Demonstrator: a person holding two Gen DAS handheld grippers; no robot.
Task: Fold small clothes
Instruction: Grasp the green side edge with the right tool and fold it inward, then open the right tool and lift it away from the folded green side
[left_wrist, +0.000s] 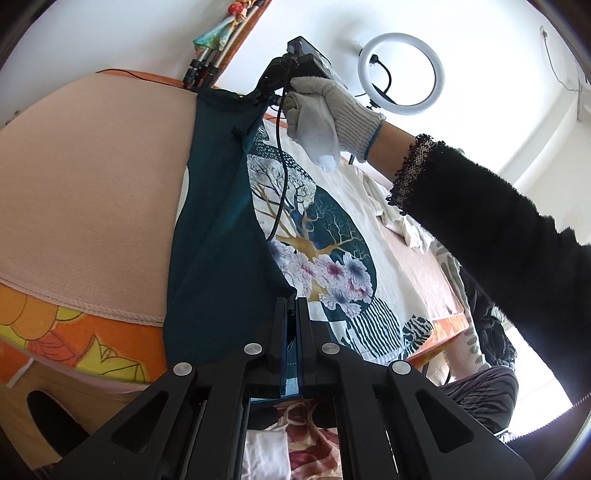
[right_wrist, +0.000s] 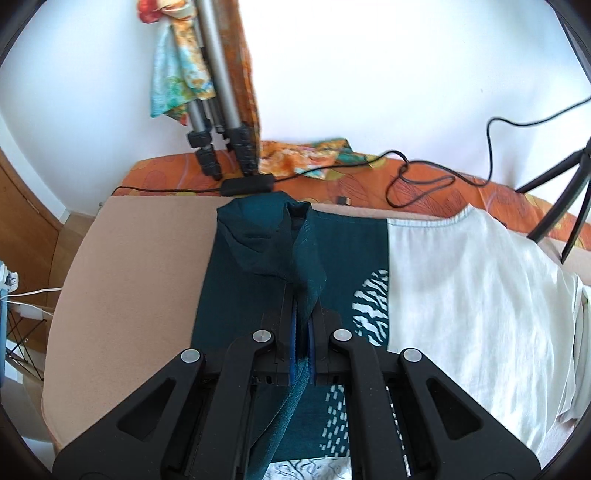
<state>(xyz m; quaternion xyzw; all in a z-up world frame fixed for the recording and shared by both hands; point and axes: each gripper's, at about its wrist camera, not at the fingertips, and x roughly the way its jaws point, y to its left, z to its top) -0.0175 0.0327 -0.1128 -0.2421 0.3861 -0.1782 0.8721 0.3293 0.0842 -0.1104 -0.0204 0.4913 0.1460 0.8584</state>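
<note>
Both tools are clamped on the teal edge of the white printed shirt (right_wrist: 461, 295), which lies across the beige pad (right_wrist: 129, 295): left tool (left_wrist: 291, 314), right tool (right_wrist: 303, 314). Either pinch looks thin, so uneven pulling could slip the fabric and skew the fold

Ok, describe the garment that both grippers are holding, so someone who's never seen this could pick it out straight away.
Start at the beige blanket spread over the orange patterned cover. On it lies a cream T-shirt with a tree-and-flower print. The garment is the dark teal top draped over that shirt's left part, pinched by the left gripper and the right gripper. It alone is plain teal, without print.
</note>
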